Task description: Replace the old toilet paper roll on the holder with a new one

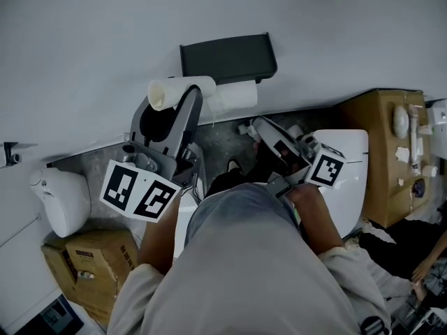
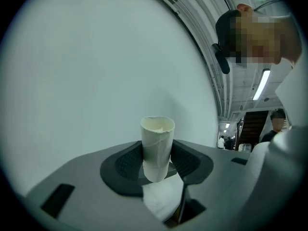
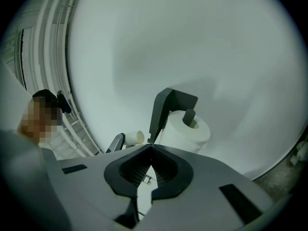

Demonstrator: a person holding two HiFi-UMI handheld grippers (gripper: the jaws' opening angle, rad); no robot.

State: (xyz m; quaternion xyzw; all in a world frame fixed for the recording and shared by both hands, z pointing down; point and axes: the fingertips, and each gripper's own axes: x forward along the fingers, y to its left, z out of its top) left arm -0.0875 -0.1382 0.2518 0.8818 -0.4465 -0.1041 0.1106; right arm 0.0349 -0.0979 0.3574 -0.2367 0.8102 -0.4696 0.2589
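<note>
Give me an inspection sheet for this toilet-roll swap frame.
surface: pale wall carries the dark holder; speckled grey floor below.
job's things: full toilet paper roll sits on the holder; near-empty old roll is off it.
clutter: cardboard boxes at lower left.
grippers: left gripper fingers clamp the old roll; right gripper shut, empty.
cables: nothing seen.
surroundings: white toilet; brown unit holding small white items.

Restroom, white toilet, wall-mounted paper holder, cardboard boxes alongside
</note>
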